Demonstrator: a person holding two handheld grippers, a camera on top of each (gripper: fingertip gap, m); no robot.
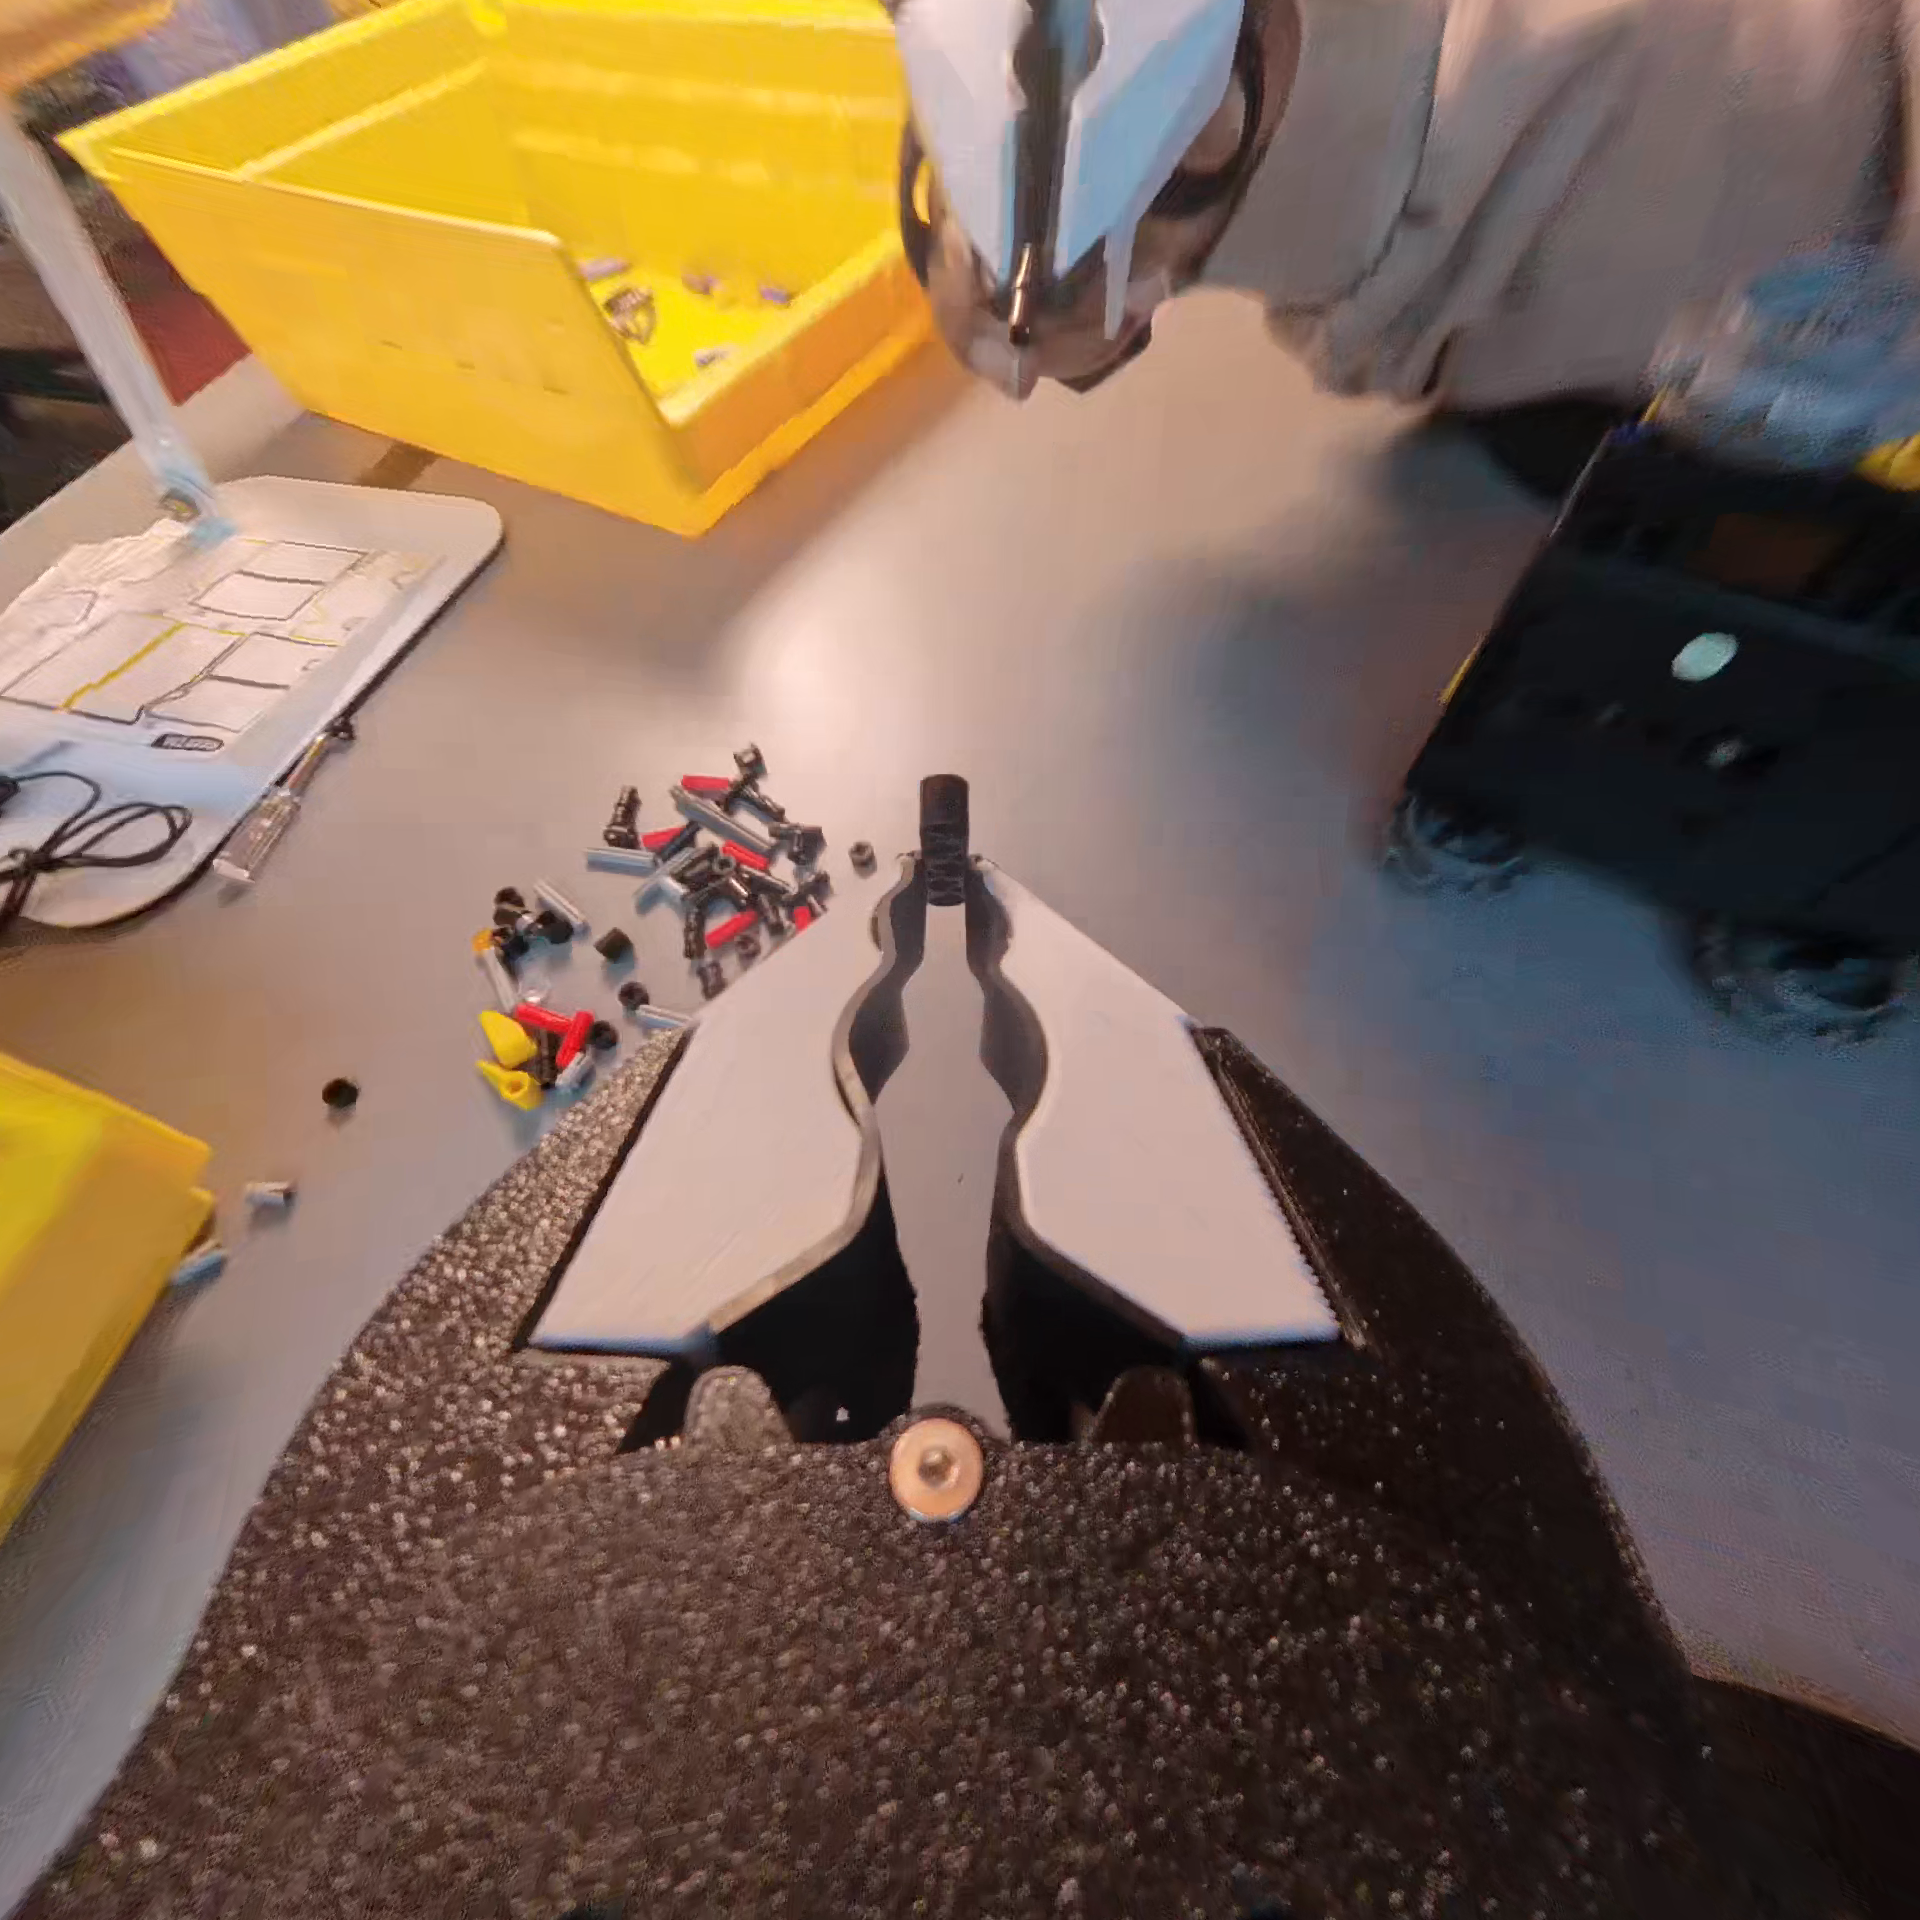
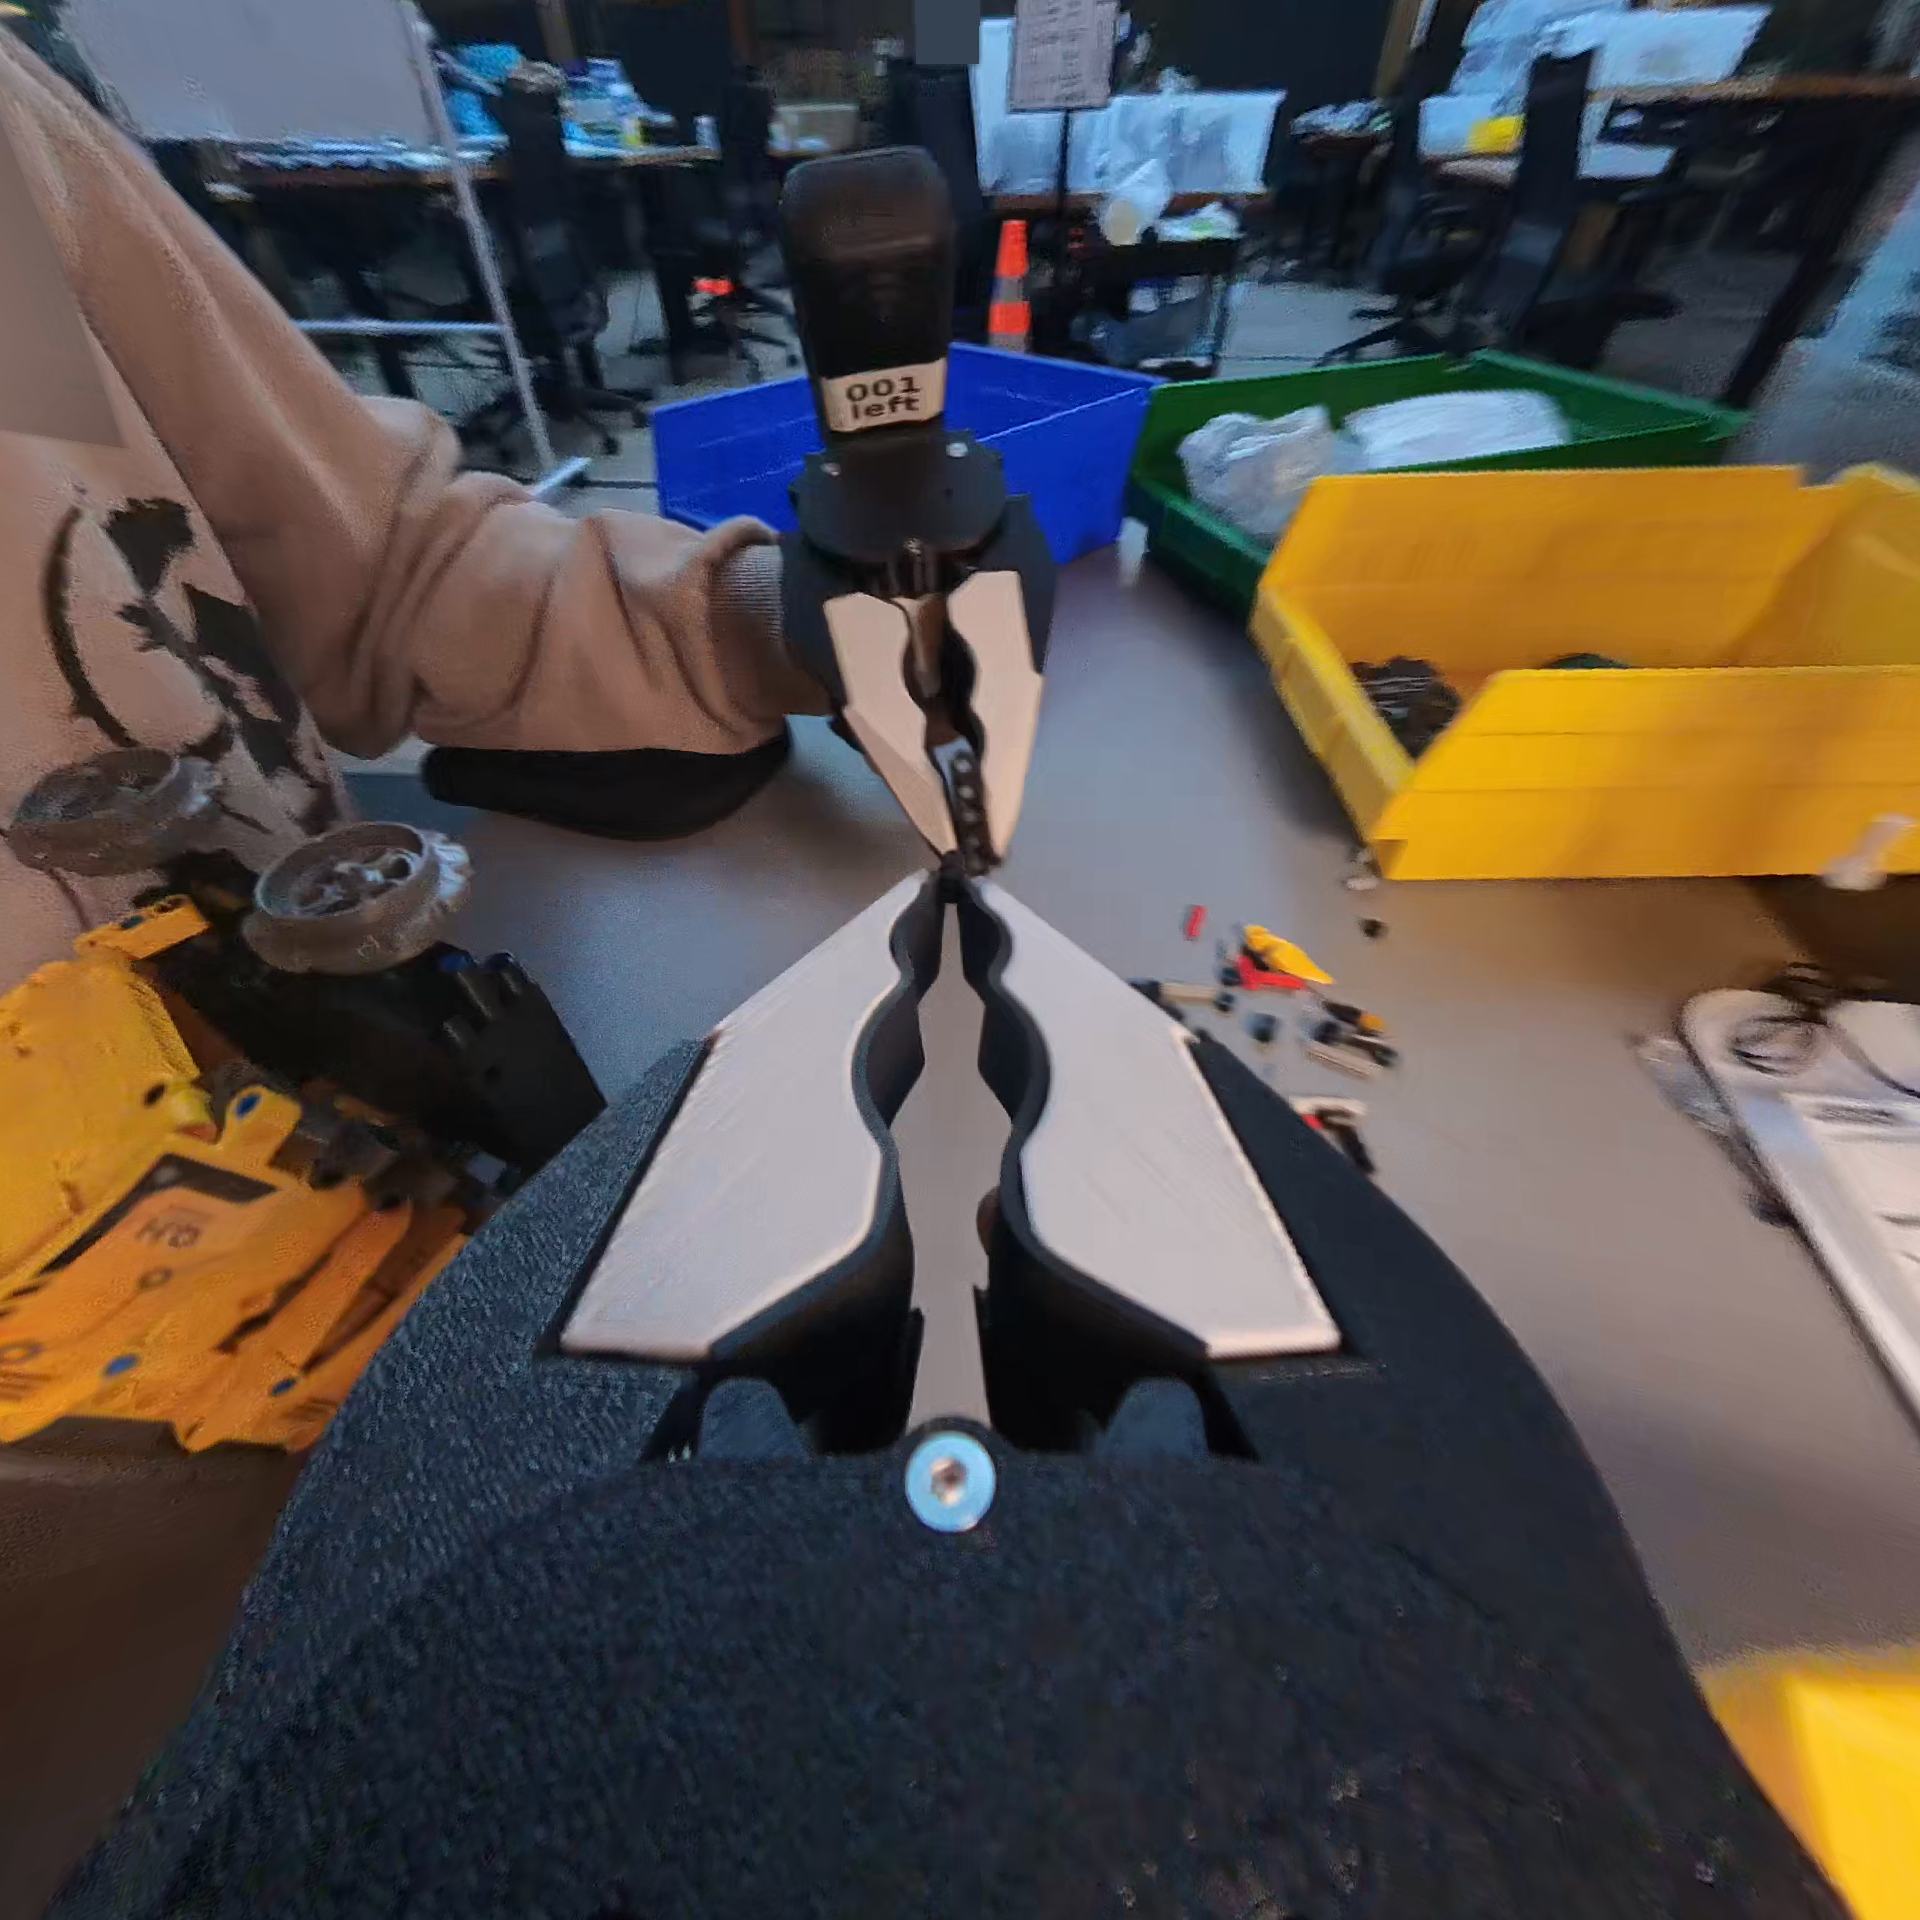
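Note:
My left gripper (image 1: 943,883) is shut on a black beam with holes (image 1: 943,821), which sticks out past its tips above the grey table (image 1: 1143,623). In the right wrist view the left gripper (image 2: 961,847) points at me with the same beam (image 2: 966,800) between its fingers. My right gripper (image 2: 951,883) is shut on a small black piece (image 2: 951,864), tip to tip with the left gripper. In the left wrist view the right gripper (image 1: 1023,332) hangs blurred at the top, a thin dark piece between its fingers. A pile of small black, red, grey and yellow parts (image 1: 717,883) lies left of the left gripper.
A yellow bin (image 1: 468,260) stands at the back left; it also shows in the right wrist view (image 2: 1558,675), with blue (image 2: 1039,436) and green (image 2: 1455,416) bins behind. An instruction sheet (image 1: 208,644) lies left. A yellow-black wheeled model (image 2: 208,1143) sits by the person's sleeve (image 2: 468,603). The grippers' ends are close to 10 centimetres from one another.

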